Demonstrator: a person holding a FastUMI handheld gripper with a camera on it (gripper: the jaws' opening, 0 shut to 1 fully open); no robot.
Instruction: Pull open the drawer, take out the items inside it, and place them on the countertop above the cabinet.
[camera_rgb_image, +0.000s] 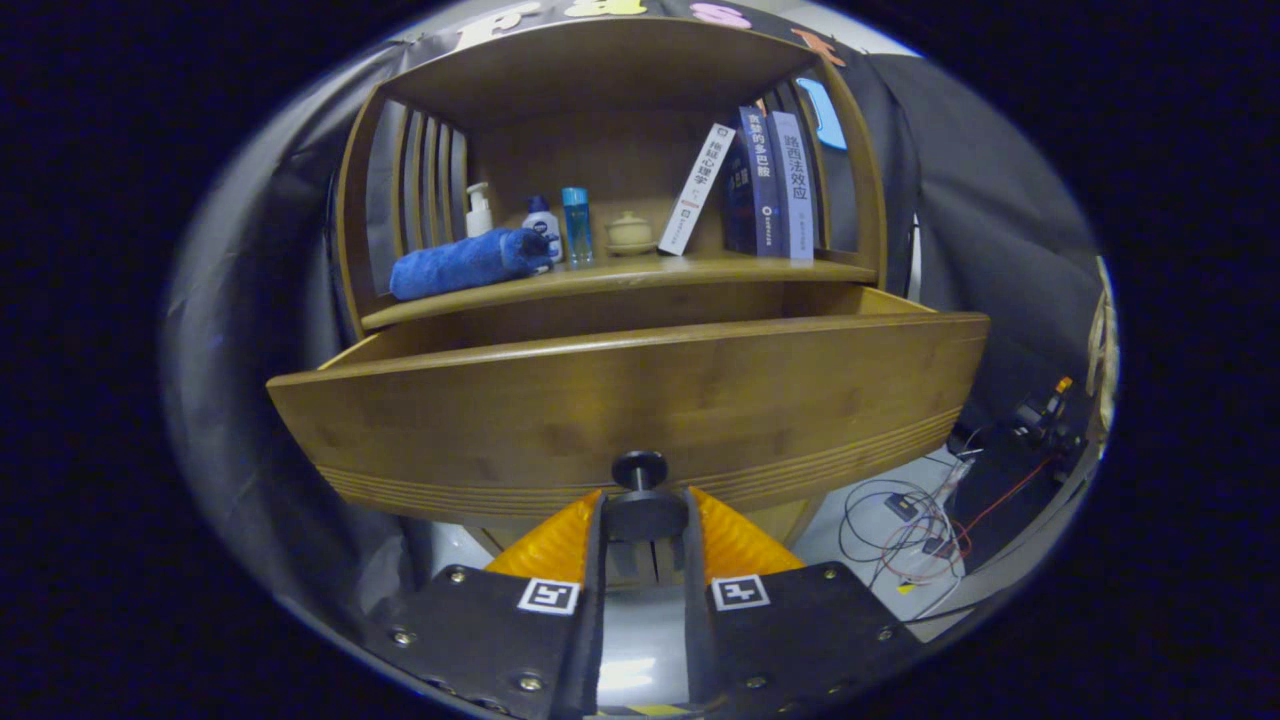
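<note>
A wooden cabinet has its drawer (620, 400) pulled out toward me; its wide front panel hides what lies inside. A round dark knob (641, 495) sticks out from the lower middle of the drawer front. My gripper (643, 520) has its two fingers closed on that knob, one on each side. Above the drawer runs the countertop (640, 275), which bears a rolled blue towel (468, 262), three small bottles (540, 225), a small lidded pot (630, 232) and several upright books (760, 185).
The cabinet's curved top and slatted sides enclose the countertop. Black cloth hangs behind and to the right. On the pale floor to the right lie tangled cables (910, 520) and dark equipment (1020, 430).
</note>
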